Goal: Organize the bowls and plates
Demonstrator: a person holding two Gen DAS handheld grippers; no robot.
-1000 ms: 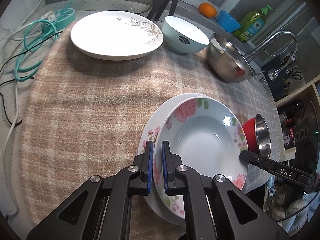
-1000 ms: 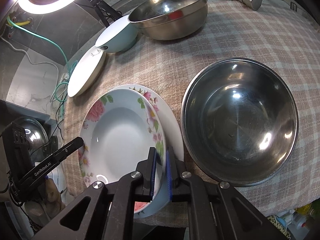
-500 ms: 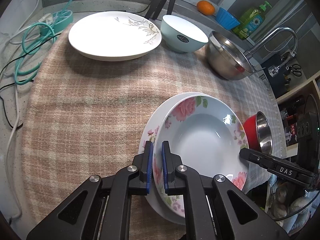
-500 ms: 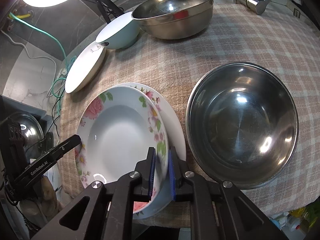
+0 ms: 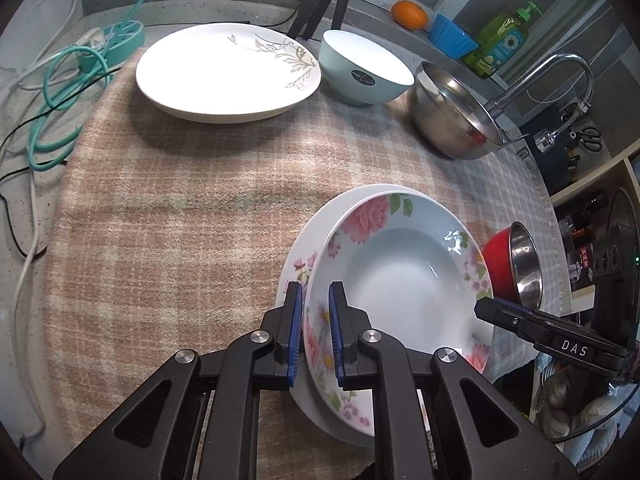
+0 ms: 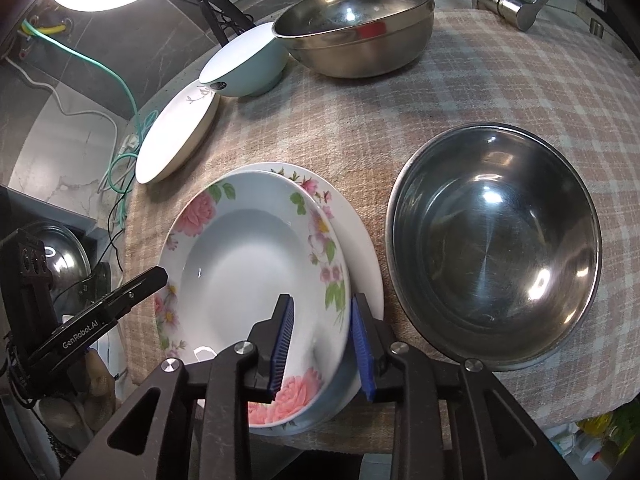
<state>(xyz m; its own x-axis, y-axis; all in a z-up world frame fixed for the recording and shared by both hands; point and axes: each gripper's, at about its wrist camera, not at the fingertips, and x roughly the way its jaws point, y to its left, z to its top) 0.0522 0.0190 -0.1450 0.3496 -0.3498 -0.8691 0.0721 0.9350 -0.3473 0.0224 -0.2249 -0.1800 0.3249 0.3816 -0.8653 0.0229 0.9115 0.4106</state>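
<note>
A second ago both grippers pinched the rim of the deep floral plate [image 5: 400,276]; now both sets of jaws are opening. The right gripper [image 6: 322,344] is clearly spread, its blue pads standing off the rim on either side, with the rim between them. The left gripper [image 5: 316,332] has parted only a little: its pads flank the opposite rim with a thin gap, no firm pinch visible. Neither hand has shifted, and the plate lies where it did.

The deep floral plate sits nested on a flatter floral plate [image 6: 360,248], slightly off centre so that the lower one shows as a crescent on one side. This stack is the landmark, near the front edge of the table [image 5: 180,220], which carries a checked cloth.

Just beside the stack, on the right gripper's side, stands a big steel bowl [image 6: 496,248], close to the lower plate's rim but apart from it. In the left wrist view a red bowl [image 5: 512,264] with a steel inside shows past the stack on that side. Behind the stack, well apart, lies a white plate [image 5: 228,72] with a grey leaf pattern; beside that a pale blue bowl [image 5: 366,74], and next to it a second steel bowl [image 6: 356,28]. Farther back are an orange [image 5: 409,15], a soap bottle [image 5: 500,42], a tap [image 5: 560,80] and teal cable [image 5: 60,108].

Count: three plates, two of them floral; two plain steel bowls, one blue, one red. Nothing stands between the grippers and the stack.
</note>
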